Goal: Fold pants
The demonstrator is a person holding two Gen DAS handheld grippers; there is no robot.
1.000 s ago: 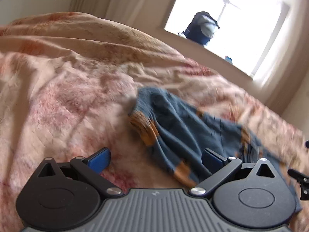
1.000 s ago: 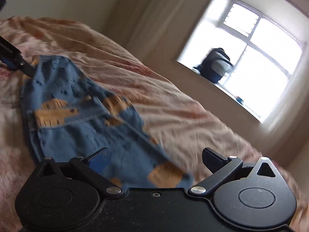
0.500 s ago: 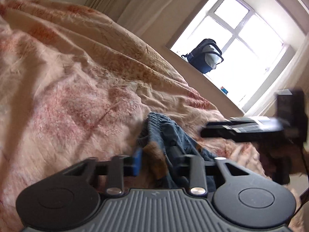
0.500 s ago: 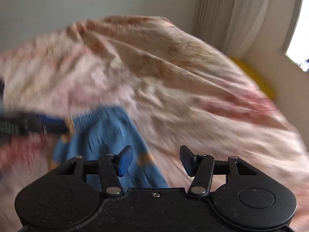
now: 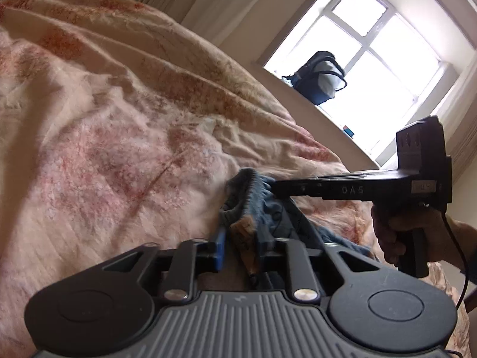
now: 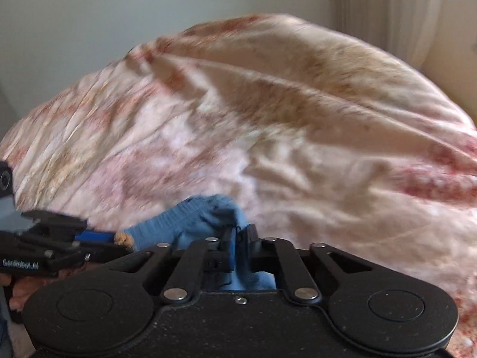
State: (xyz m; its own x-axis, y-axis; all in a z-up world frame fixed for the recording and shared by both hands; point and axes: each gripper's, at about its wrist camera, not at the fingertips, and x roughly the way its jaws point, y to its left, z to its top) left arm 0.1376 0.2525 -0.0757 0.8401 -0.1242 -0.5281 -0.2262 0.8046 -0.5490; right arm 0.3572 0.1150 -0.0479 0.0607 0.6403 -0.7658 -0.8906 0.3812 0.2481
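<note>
Both grippers, left gripper (image 5: pixel 240 250) and right gripper (image 6: pixel 238 240), clamp the blue patched cotton pants (image 5: pixel 256 197) at the waistband; grasp step done, next lift and spread flat.

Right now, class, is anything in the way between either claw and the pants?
Nothing visible: both claws already grip the pants. The left claw pinches an orange-patched fold; the right claw is closed on the blue fabric near the waistband.
</note>
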